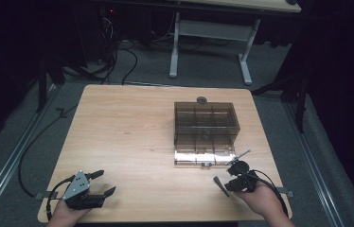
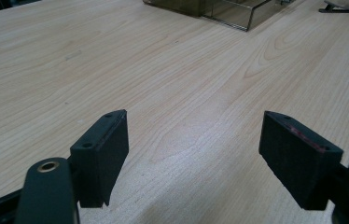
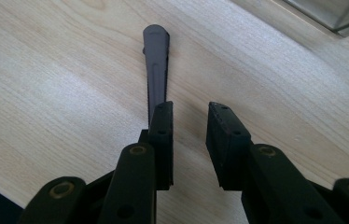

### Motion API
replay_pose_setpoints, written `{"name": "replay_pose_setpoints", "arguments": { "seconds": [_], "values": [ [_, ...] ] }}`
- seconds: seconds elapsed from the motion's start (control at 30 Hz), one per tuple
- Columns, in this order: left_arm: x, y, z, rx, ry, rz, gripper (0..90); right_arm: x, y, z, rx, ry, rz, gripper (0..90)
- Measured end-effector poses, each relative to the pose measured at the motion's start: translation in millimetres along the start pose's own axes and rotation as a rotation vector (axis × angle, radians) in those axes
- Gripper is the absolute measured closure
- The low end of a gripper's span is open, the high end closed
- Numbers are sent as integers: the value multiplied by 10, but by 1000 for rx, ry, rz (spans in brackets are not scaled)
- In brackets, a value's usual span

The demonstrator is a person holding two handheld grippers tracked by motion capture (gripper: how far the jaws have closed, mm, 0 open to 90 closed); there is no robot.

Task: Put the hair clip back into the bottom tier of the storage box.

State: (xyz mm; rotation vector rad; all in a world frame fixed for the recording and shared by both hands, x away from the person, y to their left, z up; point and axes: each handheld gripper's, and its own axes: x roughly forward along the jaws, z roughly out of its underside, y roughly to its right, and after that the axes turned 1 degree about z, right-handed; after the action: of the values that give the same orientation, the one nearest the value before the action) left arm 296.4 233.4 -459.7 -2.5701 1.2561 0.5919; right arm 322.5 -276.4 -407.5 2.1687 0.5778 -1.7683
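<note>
The right gripper (image 3: 189, 112), jaws narrowly parted and empty, may nudge the grey handle (image 3: 156, 60), probably a tool's, lying beside its left jaw; the left gripper (image 2: 193, 140) gapes wide.

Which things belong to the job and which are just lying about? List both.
In the job: right gripper, open; grey tool beside it; compartment box.
Lying about: round grey piece behind the box; white desk frame.

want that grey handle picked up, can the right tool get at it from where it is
Probably yes. The grey handle lies flat on bare table just beyond the right tool, beside its left jaw rather than between the two. The jaws stand apart; a small sideways shift should line them up.
</note>
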Motion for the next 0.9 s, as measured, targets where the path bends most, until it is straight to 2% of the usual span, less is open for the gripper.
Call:
{"name": "replay_pose_setpoints", "arguments": {
  "seconds": [0.23, 0.67, 0.9],
  "values": [
    [-2, 1, 1, 2, 2, 1, 245, -23, -61, -86, -29, -45, -10, 705],
    [0, 1, 0, 3, -1, 3, 245, 51, -117, -200, -59, -92, -26, 671],
    [0, 2, -1, 5, -4, 4, 246, 82, -146, -256, -75, -103, -15, 683]
  ]
}}
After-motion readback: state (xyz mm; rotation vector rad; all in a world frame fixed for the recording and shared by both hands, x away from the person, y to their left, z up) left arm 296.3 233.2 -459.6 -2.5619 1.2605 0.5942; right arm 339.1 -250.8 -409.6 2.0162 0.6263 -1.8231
